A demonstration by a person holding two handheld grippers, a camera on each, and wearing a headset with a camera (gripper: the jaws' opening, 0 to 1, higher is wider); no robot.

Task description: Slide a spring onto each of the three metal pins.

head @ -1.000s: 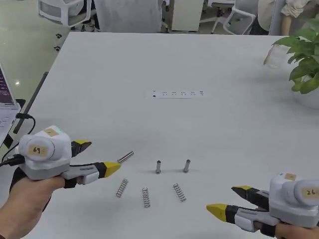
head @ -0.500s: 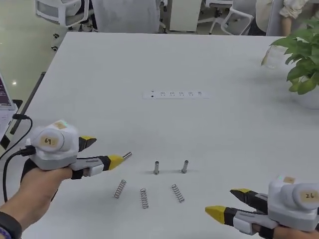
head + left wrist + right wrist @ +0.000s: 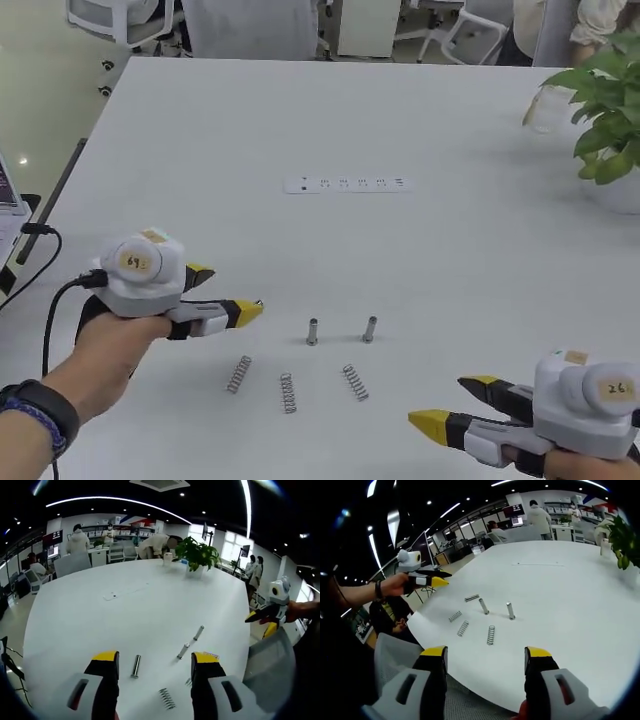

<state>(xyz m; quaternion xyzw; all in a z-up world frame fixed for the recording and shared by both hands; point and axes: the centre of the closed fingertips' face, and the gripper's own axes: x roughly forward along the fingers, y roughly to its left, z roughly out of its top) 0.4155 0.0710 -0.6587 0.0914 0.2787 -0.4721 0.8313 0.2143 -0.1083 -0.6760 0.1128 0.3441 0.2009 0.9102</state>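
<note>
Closes in on the fallen pin [image 3: 135, 666] with the left gripper [image 3: 228, 292], higher and nearer than a second ago, jaws apart and empty. Holds the right gripper [image 3: 445, 400] low, jaws likewise open. Leaves two pins [image 3: 312, 331] upright on the bench [image 3: 400, 120], springs [image 3: 288, 392] beside them, none threaded yet.

Three springs [image 3: 288, 392] lie on the white bench [image 3: 400, 260] between the left tongs [image 3: 232, 292] and right tongs [image 3: 445, 400], both with jaws apart; two upright pins [image 3: 312, 331] stand just beyond.
</note>
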